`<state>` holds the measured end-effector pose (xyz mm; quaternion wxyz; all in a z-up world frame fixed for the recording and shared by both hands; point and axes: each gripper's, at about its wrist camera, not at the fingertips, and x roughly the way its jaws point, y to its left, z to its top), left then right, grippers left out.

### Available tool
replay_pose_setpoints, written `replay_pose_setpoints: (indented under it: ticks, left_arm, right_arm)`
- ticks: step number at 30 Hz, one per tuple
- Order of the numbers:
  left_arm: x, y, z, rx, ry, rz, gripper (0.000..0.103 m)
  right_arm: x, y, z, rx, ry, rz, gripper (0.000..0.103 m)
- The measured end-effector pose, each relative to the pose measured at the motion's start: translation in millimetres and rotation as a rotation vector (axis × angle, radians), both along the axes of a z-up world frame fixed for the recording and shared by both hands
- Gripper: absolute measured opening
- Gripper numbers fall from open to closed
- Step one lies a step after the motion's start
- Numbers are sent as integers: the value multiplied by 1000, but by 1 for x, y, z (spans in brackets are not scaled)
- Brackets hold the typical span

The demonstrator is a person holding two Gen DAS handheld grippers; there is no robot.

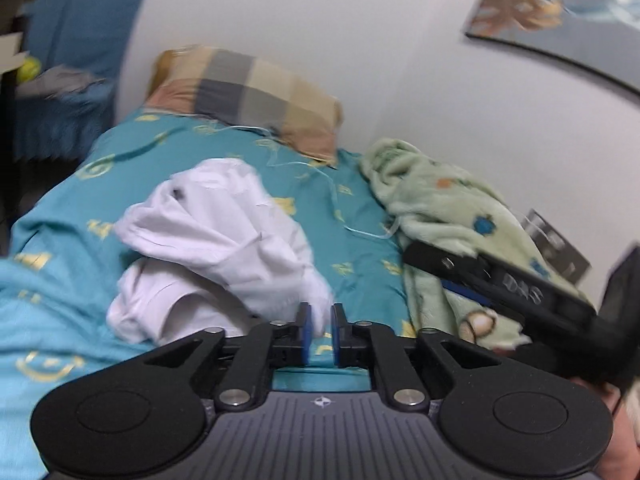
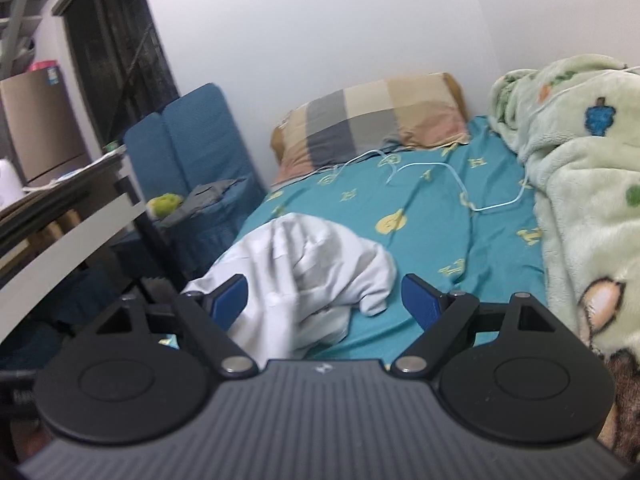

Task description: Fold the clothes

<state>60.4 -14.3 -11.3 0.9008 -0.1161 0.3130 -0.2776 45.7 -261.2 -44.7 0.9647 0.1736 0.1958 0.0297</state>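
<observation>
Your left gripper (image 1: 320, 334) has its blue pads nearly together, a narrow gap between them, low over the teal bedsheet (image 1: 352, 200) at the near edge of the crumpled white garment (image 1: 216, 240); whether it pinches cloth you cannot tell. Your right gripper (image 2: 324, 298) is spread wide, its fingers either side of that garment (image 2: 304, 272). A green blanket (image 2: 580, 200) lies alongside.
</observation>
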Motion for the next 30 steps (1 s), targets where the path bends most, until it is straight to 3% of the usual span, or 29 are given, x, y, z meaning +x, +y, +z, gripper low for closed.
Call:
replay_pose_setpoints:
  ticks: [1,7,8,13,18,20,24,25,27,28,30]
  left_arm:
    - [-2,7,2,-6,-1,15,31]
    - [-14,46,18,-20,-20,124,42]
    - [-10,51,22,-8,-17,157,43]
    - [12,73,18,113,-11,294,42]
    - [20,81,6,186,-15,272,42]
    - [22,85,-3,188,-7,286,43]
    - [32,92,-17,160,32,296,43]
    - [35,94,-21,154,41,297,43]
    - [38,95,-26,148,51,293,43]
    - [40,95,-28,145,54,288,43]
    - [40,95,-30,135,57,276,43]
  right_arm:
    - [-2,2,1,-3,1,12,85]
    - [6,20,2,3,23,123,85]
    - [17,30,1,-14,34,146,80]
    - [73,81,0,-101,85,263,80]
    - [129,133,-2,-188,137,379,78]
    - [151,153,-4,-227,160,422,68]
    - [182,178,-29,-354,241,452,65]
    - [190,184,-36,-386,261,459,61]
    - [206,197,-48,-449,302,474,19]
    - [212,201,-53,-474,316,474,12]
    - [211,193,-50,-476,298,432,9]
